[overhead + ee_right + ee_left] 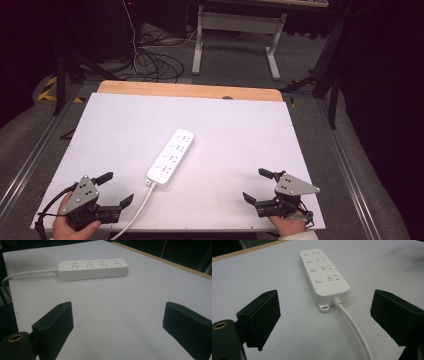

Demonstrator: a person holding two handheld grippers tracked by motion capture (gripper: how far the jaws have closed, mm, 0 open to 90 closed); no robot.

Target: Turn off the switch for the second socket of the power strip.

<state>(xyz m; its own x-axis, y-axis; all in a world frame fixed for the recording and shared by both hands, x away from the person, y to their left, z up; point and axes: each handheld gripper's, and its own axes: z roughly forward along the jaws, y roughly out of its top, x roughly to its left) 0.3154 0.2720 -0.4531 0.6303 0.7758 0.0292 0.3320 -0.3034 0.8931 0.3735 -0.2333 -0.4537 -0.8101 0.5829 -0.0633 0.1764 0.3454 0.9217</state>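
I have both grippers parked at the near edge of the table (100, 115), the left gripper (119, 188) and right gripper (257, 185) each with jaws spread wide and empty. The white power strip (171, 156) lies mid-table between them (four sockets, each with a button), its long axis running diagonally, cord (137, 210) end toward my left. I'd approach squarely across its narrow width, avoiding the cord.

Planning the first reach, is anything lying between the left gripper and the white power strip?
Nothing visible does: bare white table lies between the open left gripper and the white four-socket power strip; its white cable trails alongside.
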